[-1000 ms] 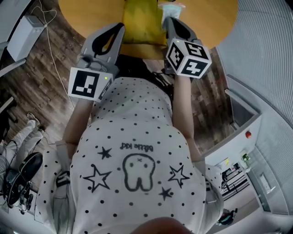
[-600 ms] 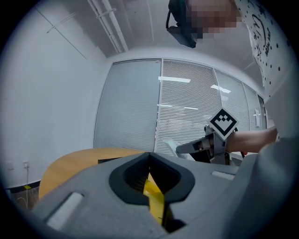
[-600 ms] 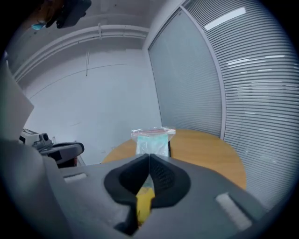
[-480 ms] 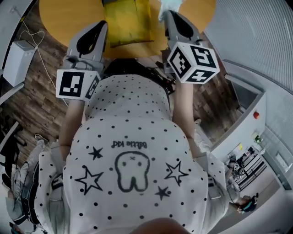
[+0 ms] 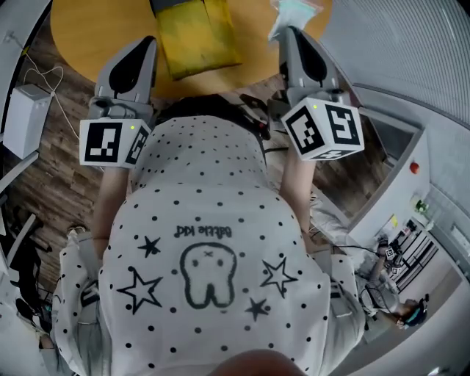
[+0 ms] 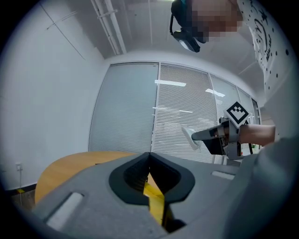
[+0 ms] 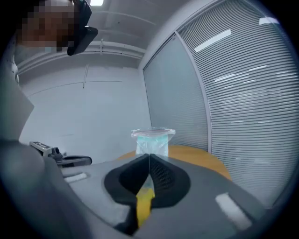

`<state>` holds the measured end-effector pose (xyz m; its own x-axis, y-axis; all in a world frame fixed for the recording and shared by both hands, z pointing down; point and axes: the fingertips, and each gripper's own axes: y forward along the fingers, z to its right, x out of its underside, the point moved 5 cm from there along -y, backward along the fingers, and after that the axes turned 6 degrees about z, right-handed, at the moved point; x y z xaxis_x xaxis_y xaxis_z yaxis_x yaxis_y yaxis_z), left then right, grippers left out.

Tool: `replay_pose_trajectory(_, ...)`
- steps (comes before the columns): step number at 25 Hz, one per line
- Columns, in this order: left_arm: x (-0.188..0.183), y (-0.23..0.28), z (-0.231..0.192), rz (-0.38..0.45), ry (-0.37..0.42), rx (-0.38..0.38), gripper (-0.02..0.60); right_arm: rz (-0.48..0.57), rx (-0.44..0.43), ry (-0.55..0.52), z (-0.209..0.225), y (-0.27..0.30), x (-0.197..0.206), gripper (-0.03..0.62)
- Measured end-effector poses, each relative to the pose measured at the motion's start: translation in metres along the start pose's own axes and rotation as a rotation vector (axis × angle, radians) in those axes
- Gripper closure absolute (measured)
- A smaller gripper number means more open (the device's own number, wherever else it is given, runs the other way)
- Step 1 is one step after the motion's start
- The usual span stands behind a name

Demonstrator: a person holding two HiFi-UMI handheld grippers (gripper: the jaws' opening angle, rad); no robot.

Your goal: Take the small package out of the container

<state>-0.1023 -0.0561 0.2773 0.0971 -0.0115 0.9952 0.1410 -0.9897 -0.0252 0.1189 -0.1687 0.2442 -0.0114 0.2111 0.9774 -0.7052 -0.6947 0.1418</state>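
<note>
A yellow bag (image 5: 194,37), the container, lies on the round wooden table (image 5: 95,29). My left gripper (image 5: 145,40) sits at the bag's left edge. In the left gripper view its jaws (image 6: 149,156) are closed, with a strip of the yellow bag (image 6: 156,198) between them. My right gripper (image 5: 290,29) hangs over the table to the right of the bag, apart from it. It is shut on a small clear, teal-tinted package (image 5: 294,11). The package (image 7: 152,140) sticks up past the closed jaws (image 7: 149,156). It also shows from the left gripper view as a pale package (image 6: 189,136).
A white box (image 5: 26,110) and cables lie on the wooden floor at the left. A grey cabinet (image 5: 396,169) stands close at the right. Blinds and a glass wall are behind the table (image 7: 201,158). The person's dotted shirt fills the lower head view.
The right gripper has risen and drawn away to the right of the yellow bag, carrying the package. The left gripper has stayed at the bag's edge.
</note>
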Motion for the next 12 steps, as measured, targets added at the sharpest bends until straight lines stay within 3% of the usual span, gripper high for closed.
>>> replay_pose_trajectory(12,-0.015,0.001,0.007,0.029,-0.008,0.037,0.574,0.036,0.086,0.021,0.007,-0.041,0.001,0.591)
